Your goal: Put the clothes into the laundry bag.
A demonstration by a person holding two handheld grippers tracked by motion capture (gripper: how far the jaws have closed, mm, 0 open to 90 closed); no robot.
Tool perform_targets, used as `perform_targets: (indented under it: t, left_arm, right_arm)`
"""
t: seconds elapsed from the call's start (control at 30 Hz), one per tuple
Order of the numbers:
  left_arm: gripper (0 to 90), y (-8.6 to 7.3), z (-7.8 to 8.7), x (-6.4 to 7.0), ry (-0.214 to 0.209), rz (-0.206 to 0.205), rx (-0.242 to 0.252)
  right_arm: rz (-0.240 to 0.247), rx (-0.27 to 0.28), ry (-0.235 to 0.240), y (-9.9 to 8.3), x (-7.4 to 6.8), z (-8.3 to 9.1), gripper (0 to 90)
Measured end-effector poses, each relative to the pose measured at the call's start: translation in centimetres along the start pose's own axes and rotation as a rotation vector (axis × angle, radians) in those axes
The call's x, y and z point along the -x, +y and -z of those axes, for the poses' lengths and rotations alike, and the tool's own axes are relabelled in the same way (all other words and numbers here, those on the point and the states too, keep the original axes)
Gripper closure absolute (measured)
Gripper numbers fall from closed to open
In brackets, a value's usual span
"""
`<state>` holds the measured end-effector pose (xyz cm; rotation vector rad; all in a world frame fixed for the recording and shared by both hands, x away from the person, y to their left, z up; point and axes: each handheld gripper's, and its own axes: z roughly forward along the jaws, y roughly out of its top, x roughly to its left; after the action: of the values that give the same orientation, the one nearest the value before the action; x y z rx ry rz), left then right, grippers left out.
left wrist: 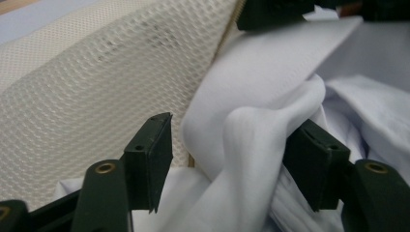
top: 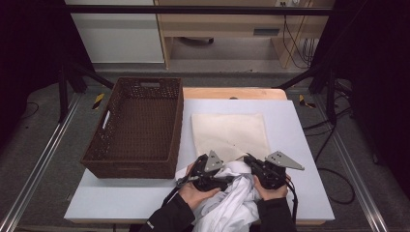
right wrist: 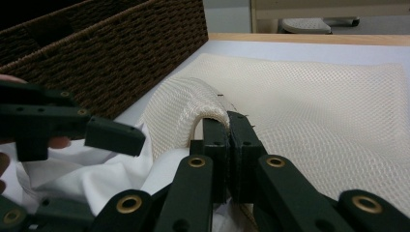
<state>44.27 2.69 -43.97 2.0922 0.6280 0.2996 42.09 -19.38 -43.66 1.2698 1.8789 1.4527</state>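
A cream mesh bag (top: pixel 229 130) lies flat on the table, its near edge lifted. My right gripper (top: pixel 250 160) is shut on that edge; in the right gripper view the mesh hem (right wrist: pixel 193 104) curls up out of the closed jaws (right wrist: pixel 227 130). A crumpled white shirt (top: pixel 232 203) is bunched at the table's front edge between both hands. My left gripper (top: pixel 231 180) is open, and a thick fold of the shirt (left wrist: pixel 246 145) lies between its spread jaws, right beside the mesh bag (left wrist: pixel 96 96). One of its fingers (right wrist: pixel 113 137) shows in the right gripper view.
A dark brown wicker basket (top: pixel 135 128) stands at the table's left, close to the bag. The pale blue table top (top: pixel 300 145) has bare room to the right of the bag. A wooden board edge (top: pixel 232 93) runs along the far side.
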Motion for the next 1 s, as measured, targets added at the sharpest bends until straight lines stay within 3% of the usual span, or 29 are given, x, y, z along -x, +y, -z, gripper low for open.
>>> perform_targets:
  t: [0.1,0.17,0.27,0.33,0.47,0.53,0.6,0.73,0.77,0.9,1.0]
  left_arm:
    - [39.7,-0.2,-1.4,0.0,-0.011,-0.010,-0.030]
    - [44.8,-0.4,-1.9,0.4,0.014,-0.030,-0.041]
    - [61.8,-0.5,-1.7,0.8,-0.004,-0.025,-0.035]
    - [68.5,-0.4,-1.3,1.5,0.002,-0.057,-0.033]
    - [73.3,0.2,-1.1,2.6,0.010,-0.105,-0.056]
    - [73.4,0.5,-1.5,2.6,-0.002,-0.118,-0.079]
    - [72.9,0.7,-2.1,2.2,-0.016,-0.105,-0.098]
    - [65.7,0.7,-3.8,1.0,0.012,-0.060,-0.133]
    - [63.4,0.7,-3.9,0.7,0.008,-0.032,-0.127]
    - [52.6,0.6,-3.3,0.8,0.012,-0.046,-0.107]
    - [40.7,0.5,-2.6,0.9,-0.015,-0.045,-0.076]
  right_arm:
    - [0.003,0.000,0.003,0.0,-0.1,0.0,87.9]
    - [0.008,-0.006,0.001,0.0,0.0,-0.1,87.9]
    - [-0.001,-0.007,0.008,-0.1,0.0,-0.2,87.9]
    - [-0.002,-0.002,0.006,0.0,0.0,-0.1,88.0]
    - [-0.010,0.004,0.010,0.0,0.0,-0.1,88.0]
    - [-0.018,0.011,0.014,0.0,0.0,-0.1,88.0]
    - [-0.022,0.016,0.021,0.0,0.1,0.0,88.1]
    - [-0.013,0.028,0.038,0.2,-0.2,0.1,88.0]
    - [-0.007,0.026,0.038,0.2,-0.2,0.2,88.0]
    - [-0.006,0.016,0.035,0.1,-0.2,0.1,88.0]
    - [-0.010,0.014,0.027,0.1,0.0,0.2,87.9]
